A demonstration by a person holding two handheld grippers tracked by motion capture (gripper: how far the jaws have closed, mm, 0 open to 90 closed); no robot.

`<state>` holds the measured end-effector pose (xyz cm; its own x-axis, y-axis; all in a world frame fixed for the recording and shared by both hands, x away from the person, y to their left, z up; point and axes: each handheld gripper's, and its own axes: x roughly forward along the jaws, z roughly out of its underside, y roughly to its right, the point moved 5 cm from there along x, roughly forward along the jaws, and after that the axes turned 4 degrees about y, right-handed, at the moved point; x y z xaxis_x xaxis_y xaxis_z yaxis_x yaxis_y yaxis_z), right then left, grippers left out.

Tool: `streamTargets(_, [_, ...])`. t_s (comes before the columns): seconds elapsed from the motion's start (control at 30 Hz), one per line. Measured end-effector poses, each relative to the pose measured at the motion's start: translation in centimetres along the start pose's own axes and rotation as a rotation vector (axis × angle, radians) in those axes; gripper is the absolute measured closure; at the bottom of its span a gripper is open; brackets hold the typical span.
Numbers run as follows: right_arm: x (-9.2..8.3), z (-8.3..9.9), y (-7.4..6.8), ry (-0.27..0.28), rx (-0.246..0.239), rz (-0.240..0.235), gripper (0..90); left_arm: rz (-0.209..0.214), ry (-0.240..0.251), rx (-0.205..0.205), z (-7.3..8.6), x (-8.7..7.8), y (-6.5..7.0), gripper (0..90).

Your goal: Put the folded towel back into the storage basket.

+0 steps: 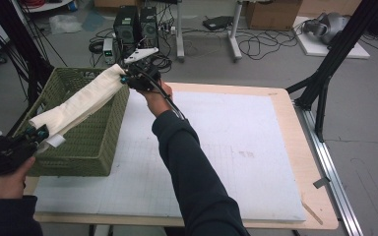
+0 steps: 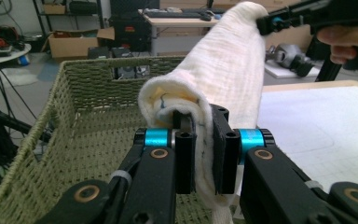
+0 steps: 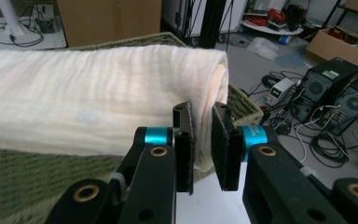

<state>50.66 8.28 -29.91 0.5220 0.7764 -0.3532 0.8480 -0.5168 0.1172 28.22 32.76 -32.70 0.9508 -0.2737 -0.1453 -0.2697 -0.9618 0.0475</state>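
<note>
Currently both grippers clamp the towel [image 1: 81,103], one per end. Left gripper [image 1: 37,133], lower left of the high view, is nearly closed on the near end, its hand low at the basket's [image 1: 86,147] near corner. Right gripper [image 1: 126,78], top centre-left, pinches the far end, its arm stretched forward and raised. Towel spans diagonally above the basket, clear of the table [image 1: 275,147].

A basket [image 1: 86,142] sits on the left side of the table [image 1: 285,103]. A folded cloth [image 1: 81,103] hangs above the basket, stretched between the left gripper [image 1: 38,133] at the near end and the right gripper [image 1: 126,77] at the far end. Behind the table, on the floor, stand two computer boxes [image 1: 137,24].
</note>
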Motion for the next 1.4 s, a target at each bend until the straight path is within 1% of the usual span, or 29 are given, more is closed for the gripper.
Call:
streamTargets(0.1, [1.2, -0.6, 0.0, -0.006, 0.000, 0.008, 80.8, -0.013, -0.001, 0.005, 0.2, 0.1, -0.2, 81.5])
streamTargets(0.23, [2.6, -1.0, -0.1, -0.012, -0.007, 0.013, 80.8, -0.022, 0.005, -0.004, 0.4, 0.1, -0.7, 81.4])
streamTargets(0.27, [2.9, -1.0, -0.2, -0.014, -0.001, 0.013, 80.8, -0.024, 0.001, 0.001, 0.5, 0.1, -0.9, 81.4])
streamTargets(0.4, [4.3, -0.5, -0.5, -0.031, -0.005, 0.008, 80.8, -0.038, -0.005, -0.004, 0.8, 0.1, -1.5, 81.4])
streamTargets(0.47, [5.0, -0.3, -0.6, -0.038, 0.007, 0.001, 80.7, -0.045, -0.009, -0.003, 1.0, 0.2, -1.9, 81.4])
streamTargets(0.57, [5.9, -0.2, -0.7, -0.041, 0.005, -0.006, 80.7, -0.065, -0.010, 0.002, 1.3, 0.3, -2.3, 81.3])
streamTargets(0.73, [7.6, -0.7, -1.0, -0.050, -0.017, -0.004, 80.7, -0.088, -0.018, -0.013, 1.7, 0.7, -3.2, 80.8])
streamTargets(0.8, [8.2, -0.6, -1.0, -0.057, -0.017, 0.002, 80.3, -0.100, -0.040, -0.016, 1.8, 1.2, -3.7, 79.6])
streamTargets(0.83, [8.6, -0.4, -0.9, -0.072, -0.021, 0.009, 78.7, -0.104, -0.062, -0.025, 1.9, 1.5, -4.0, 76.5])
streamTargets(0.87, [8.9, -0.2, -0.9, -0.086, -0.027, 0.019, 74.8, -0.105, -0.078, -0.034, 2.0, 1.7, -4.2, 70.0])
streamTargets(0.9, [9.2, 0.0, -0.8, -0.100, -0.029, 0.034, 71.6, -0.106, -0.087, -0.047, 2.1, 1.9, -4.4, 62.1])
streamTargets(0.93, [9.3, 0.1, -0.7, -0.109, -0.023, 0.037, 70.2, -0.114, -0.093, -0.046, 2.1, 1.9, -4.5, 52.9])
streamTargets(0.97, [9.3, 0.1, -0.7, -0.108, -0.022, 0.036, 68.0, -0.127, -0.089, -0.037, 2.0, 1.8, -4.5, 45.7])
streamTargets(1.0, [9.3, 0.0, -0.6, -0.103, -0.020, 0.041, 65.5, -0.135, -0.079, -0.026, 1.8, 1.5, -4.5, 43.6])
streamTargets(1.1, [8.7, -0.3, -0.4, -0.098, -0.022, 0.035, 64.6, -0.147, -0.053, -0.019, 1.2, 0.9, -4.4, 40.1])
streamTargets(1.2, [7.7, -0.7, -0.4, -0.078, -0.022, 0.031, 62.6, -0.135, -0.035, -0.016, 0.6, 0.5, -4.2, 39.8])
streamTargets(1.27, [6.8, -0.8, -0.4, -0.063, -0.022, 0.014, 60.3, -0.120, -0.025, -0.022, 0.4, 0.5, -3.8, 39.7])
streamTargets(1.3, [6.2, -0.7, -0.3, -0.053, -0.017, 0.011, 59.2, -0.101, -0.021, -0.027, 0.4, 0.6, -3.5, 39.2])
streamTargets(1.37, [5.0, -0.3, -0.2, -0.040, 0.005, -0.015, 56.5, -0.036, -0.017, -0.045, 0.3, 0.8, -2.7, 39.6])
streamTargets(1.4, [4.4, -0.1, -0.1, -0.039, 0.001, -0.017, 56.3, -0.011, -0.011, -0.055, 0.3, 1.0, -2.4, 40.3])
